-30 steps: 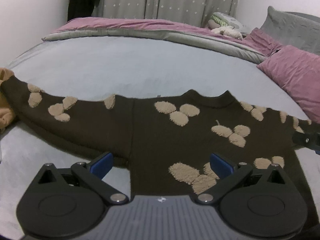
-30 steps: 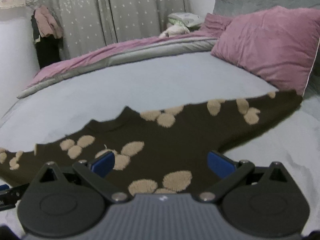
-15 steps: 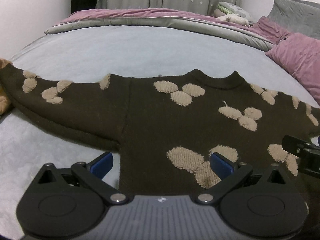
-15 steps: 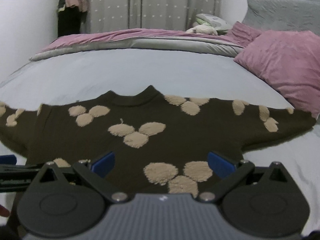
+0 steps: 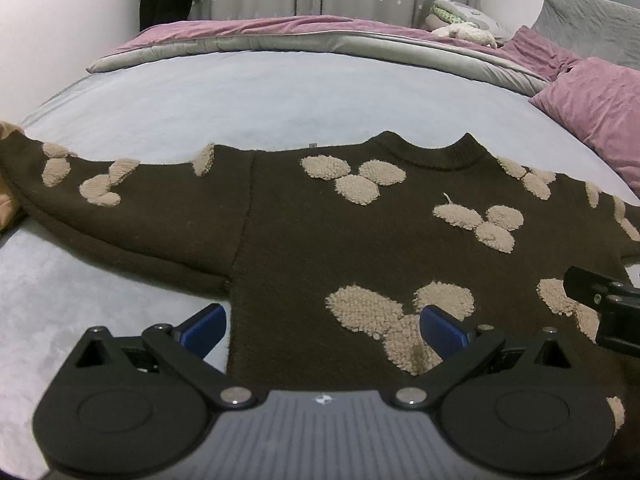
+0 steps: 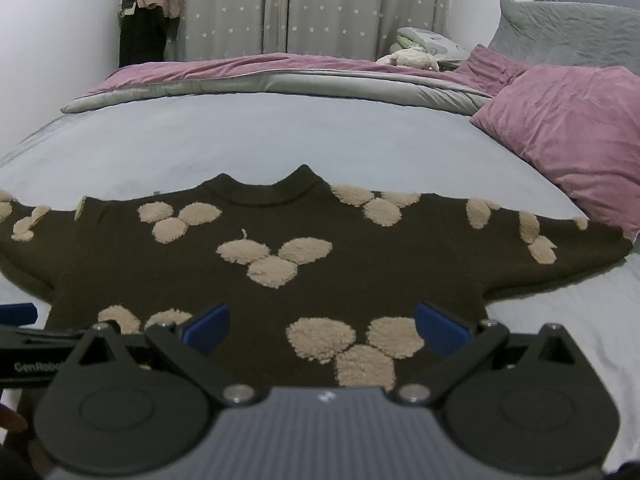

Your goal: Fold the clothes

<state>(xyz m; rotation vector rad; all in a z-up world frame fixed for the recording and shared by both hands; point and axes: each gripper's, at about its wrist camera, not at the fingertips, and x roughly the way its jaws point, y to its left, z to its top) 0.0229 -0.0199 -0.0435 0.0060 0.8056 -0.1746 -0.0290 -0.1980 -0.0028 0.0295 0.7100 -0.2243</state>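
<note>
A dark brown sweater [image 5: 304, 232] with fuzzy beige patches lies flat on the bed, neck away from me and both sleeves spread sideways. My left gripper [image 5: 322, 326] hovers open over the sweater's lower left part, its left blue fingertip [image 5: 204, 326] beside the side seam. In the right wrist view the same sweater [image 6: 360, 264] fills the middle, and my right gripper [image 6: 322, 324] stands open over its lower hem area, nothing between the fingers. The right gripper's black body shows at the left wrist view's right edge.
The pale blue bedsheet [image 5: 240, 96] stretches beyond the sweater. Pink pillows [image 6: 568, 128] and a grey pillow [image 6: 568, 28] lie at the right. A folded pink and grey duvet [image 5: 320, 40] runs along the far side. A tan garment [image 5: 8, 208] lies by the left sleeve.
Both grippers have swung to face the sweater squarely and moved closer over its lower body. The sweater has stayed flat, and both grippers remain open.
</note>
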